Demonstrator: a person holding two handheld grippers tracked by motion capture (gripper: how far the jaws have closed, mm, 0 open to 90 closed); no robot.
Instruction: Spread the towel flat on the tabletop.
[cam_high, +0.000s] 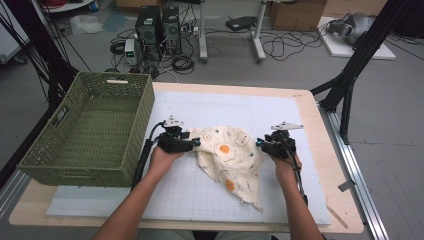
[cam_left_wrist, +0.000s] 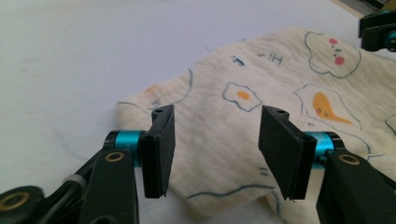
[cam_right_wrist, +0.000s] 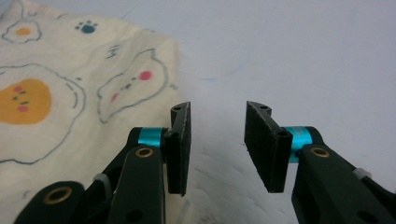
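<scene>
- At the cloth's left edge, the left tongs (cam_left_wrist: 214, 151) stand apart, nothing clamped.
- Right tongs (cam_right_wrist: 217, 147) stand apart over bare mat, just beside the cream egg-printed cotton cloth (cam_high: 231, 155).
- Cloth lies rumpled mid-counter (cam_high: 320, 125); the green woven basket (cam_high: 90, 131) awaits, so folding or stowing likely remains.

This is a lab or test room set up for recording, not a home. Two black computer towers (cam_high: 159, 27) stand on the bare grey floor (cam_high: 385, 125) behind the counter (cam_high: 305, 107), with tangled black cables (cam_high: 280, 47) running across the floor around them. Black metal frame struts (cam_high: 350, 75) rise on both sides of the counter, and a metal rail (cam_high: 362, 185) runs along its right edge. White desk legs (cam_high: 259, 35) stand farther back beside cardboard boxes (cam_high: 295, 15). The counter carries a white gridded mat (cam_high: 200, 190) like a marked work surface.
</scene>
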